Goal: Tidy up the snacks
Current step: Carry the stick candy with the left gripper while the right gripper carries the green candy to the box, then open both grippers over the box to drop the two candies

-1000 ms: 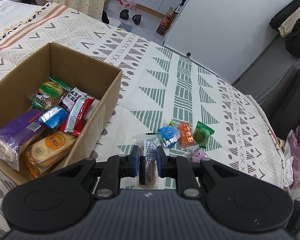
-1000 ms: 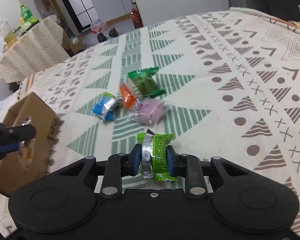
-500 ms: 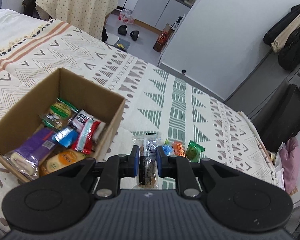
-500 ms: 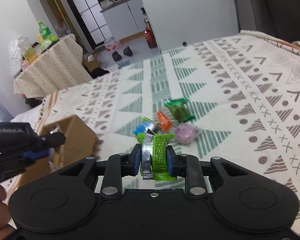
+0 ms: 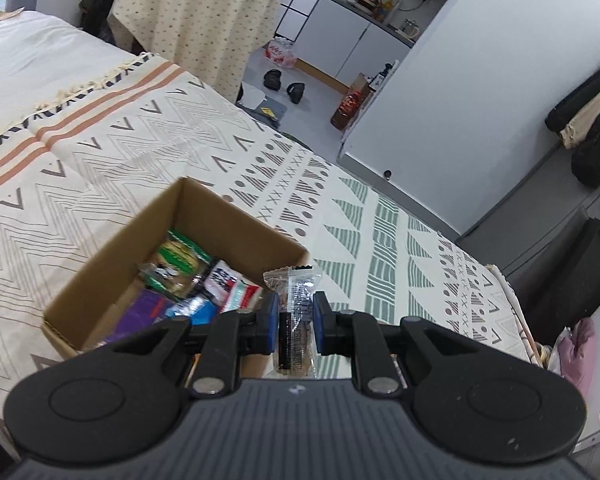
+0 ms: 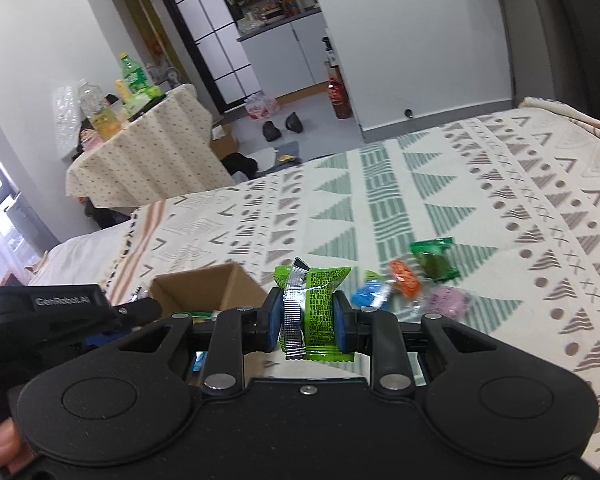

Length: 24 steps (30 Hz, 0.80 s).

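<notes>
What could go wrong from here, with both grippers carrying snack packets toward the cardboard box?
1. The left gripper pinches its clear-wrapped snack near the cardboard box wall; released here, it might land outside.
2. The right gripper holding the green packet is close behind the left one, so they may collide over the box.

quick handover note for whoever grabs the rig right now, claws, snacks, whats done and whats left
Left claw: shut on a clear-wrapped dark snack bar, held above the cardboard box.
Right claw: shut on a lime green snack packet, held above the bedspread.
Done: several snacks lie in the box.
Left: drop both held snacks in, then collect the blue, orange, dark green and purple packets off the bedspread.
</notes>
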Tool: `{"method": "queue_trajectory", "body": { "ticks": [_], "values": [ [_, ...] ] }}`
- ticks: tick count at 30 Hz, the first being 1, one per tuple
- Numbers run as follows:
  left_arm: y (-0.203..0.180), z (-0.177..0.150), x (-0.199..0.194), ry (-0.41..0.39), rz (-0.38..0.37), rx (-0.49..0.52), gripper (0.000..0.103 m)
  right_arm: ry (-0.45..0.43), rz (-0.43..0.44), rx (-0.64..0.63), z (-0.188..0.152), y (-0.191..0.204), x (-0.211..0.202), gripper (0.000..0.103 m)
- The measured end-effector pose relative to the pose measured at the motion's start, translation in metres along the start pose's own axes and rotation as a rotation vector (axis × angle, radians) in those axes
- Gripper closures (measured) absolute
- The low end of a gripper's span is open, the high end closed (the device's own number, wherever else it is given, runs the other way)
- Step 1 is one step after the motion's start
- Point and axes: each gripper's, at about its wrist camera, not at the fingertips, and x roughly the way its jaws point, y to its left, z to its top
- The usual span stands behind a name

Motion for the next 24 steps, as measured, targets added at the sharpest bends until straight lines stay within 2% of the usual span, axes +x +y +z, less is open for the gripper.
{"method": "queue_trajectory", "body": {
  "ticks": [5, 11, 17, 19, 24],
  "values": [
    [0.016, 0.009, -0.005, 0.000, 0.013, -0.025, 0.086, 0.005, 0.032, -0.038, 0.001, 0.028, 0.004, 0.078],
    [0.037, 0.017, -0.005, 0.007, 0.045, -0.068, 0.086, 0.051, 0.072, -0.082, -0.007, 0.058, 0.017, 0.078],
    [0.050, 0.024, -0.005, 0.012, 0.055, -0.102, 0.081, 0.086, 0.104, -0.086, -0.016, 0.077, 0.025, 0.078],
    [0.054, 0.026, -0.004, 0.013, 0.060, -0.115, 0.076, 0.097, 0.120, -0.076, -0.019, 0.081, 0.026, 0.077],
    [0.060, 0.029, -0.005, -0.004, 0.106, -0.134, 0.044, 0.123, 0.163, -0.069, -0.023, 0.089, 0.029, 0.073]
  ]
}}
